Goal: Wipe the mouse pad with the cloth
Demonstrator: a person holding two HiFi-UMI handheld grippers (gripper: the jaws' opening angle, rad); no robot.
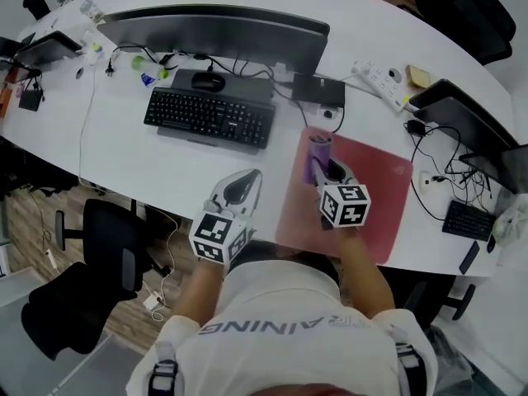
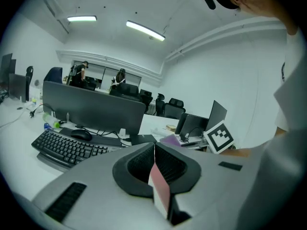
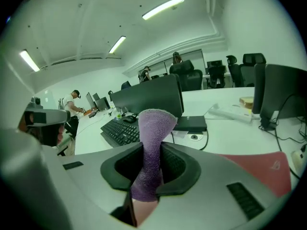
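Note:
A red mouse pad (image 1: 363, 196) lies on the white desk at the right, also seen in the right gripper view as the red mouse pad (image 3: 261, 169). My right gripper (image 1: 323, 167) hovers over the pad's left part, shut on a purple cloth (image 1: 318, 148). The purple cloth (image 3: 151, 150) stands up between the jaws of the right gripper (image 3: 148, 169). My left gripper (image 1: 241, 190) hangs at the desk's front edge left of the pad; in its own view the left gripper (image 2: 154, 164) is shut with nothing in it.
A black keyboard (image 1: 210, 118), a mouse (image 1: 208, 81) and a wide monitor (image 1: 214, 31) stand behind the left gripper. A power strip (image 1: 379, 81), laptops (image 1: 470, 126) and cables sit right of the pad. A black chair (image 1: 91, 262) stands below the desk's left.

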